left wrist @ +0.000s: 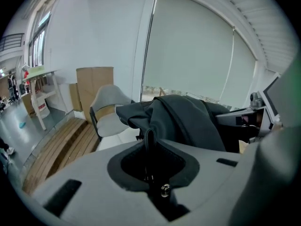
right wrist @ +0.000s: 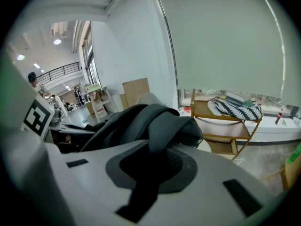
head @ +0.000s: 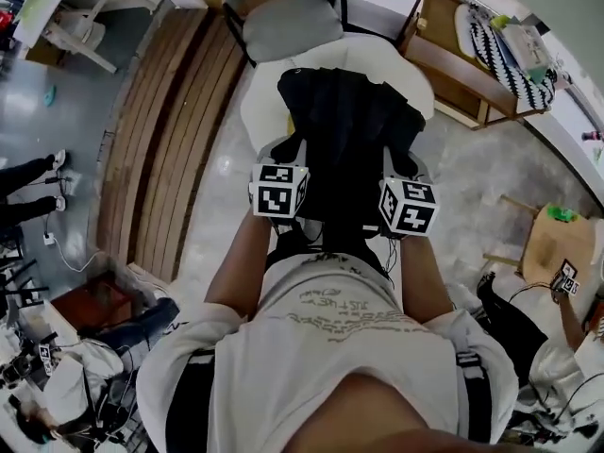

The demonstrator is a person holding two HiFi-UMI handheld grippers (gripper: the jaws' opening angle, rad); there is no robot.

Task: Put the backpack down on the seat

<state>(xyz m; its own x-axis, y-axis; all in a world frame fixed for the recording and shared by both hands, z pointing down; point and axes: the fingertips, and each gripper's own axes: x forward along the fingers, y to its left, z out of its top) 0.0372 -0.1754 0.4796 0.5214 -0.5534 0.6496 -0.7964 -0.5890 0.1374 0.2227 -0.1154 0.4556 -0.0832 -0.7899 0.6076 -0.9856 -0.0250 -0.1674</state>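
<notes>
The black, soft backpack (head: 344,135) hangs upright and slumped over the white rounded seat (head: 260,111); whether they touch is unclear.

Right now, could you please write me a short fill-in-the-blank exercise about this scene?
1. The backpack is ____ in colour.
2. The left hand-held gripper and the right hand-held gripper are ____ shut on it.
3. The seat below it is ____.
4. The chair beyond that seat has a ____ cushion.
Missing words: black; both; white; grey.
</notes>
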